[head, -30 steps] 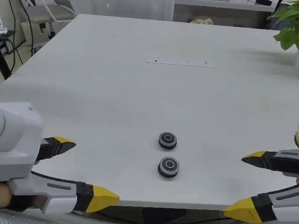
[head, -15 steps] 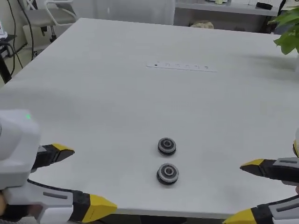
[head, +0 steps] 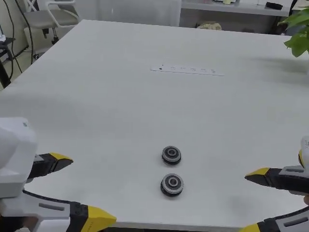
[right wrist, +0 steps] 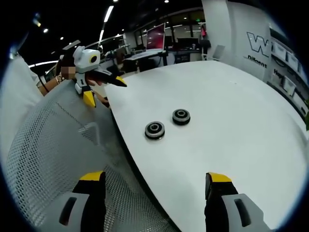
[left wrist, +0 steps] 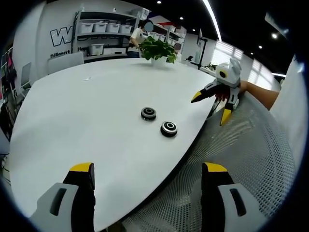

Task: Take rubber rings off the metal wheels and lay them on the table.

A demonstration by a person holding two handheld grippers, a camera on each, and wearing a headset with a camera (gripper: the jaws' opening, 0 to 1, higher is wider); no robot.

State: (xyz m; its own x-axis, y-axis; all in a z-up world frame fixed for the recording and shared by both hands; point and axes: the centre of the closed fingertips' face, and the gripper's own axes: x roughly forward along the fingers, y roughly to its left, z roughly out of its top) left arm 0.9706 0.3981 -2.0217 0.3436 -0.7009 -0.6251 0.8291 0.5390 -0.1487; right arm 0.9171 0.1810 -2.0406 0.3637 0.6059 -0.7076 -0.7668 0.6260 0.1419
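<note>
Two metal wheels with black rubber rings lie flat on the white table near its front edge. The nearer wheel (head: 172, 184) (left wrist: 169, 128) (right wrist: 154, 130) sits just in front of the farther wheel (head: 171, 154) (left wrist: 148, 113) (right wrist: 181, 116). My left gripper (head: 82, 189) (left wrist: 147, 176) hangs open at the front left edge, well left of the wheels, holding nothing. At the front right edge my right gripper (head: 251, 203) (right wrist: 153, 183) is open too and holds nothing.
A thin white strip (head: 187, 70) lies at the table's middle back. A potted plant (head: 298, 29) (left wrist: 157, 50) stands at the far right corner. An office chair (head: 50, 12) and shelving stand beyond the table. Grey mesh fabric (right wrist: 58, 145) lies below the front edge.
The head camera has tilted, so the wheels appear lower in the picture. Both grippers have sunk a little toward the bottom edge. Wheels have not moved on the table.
</note>
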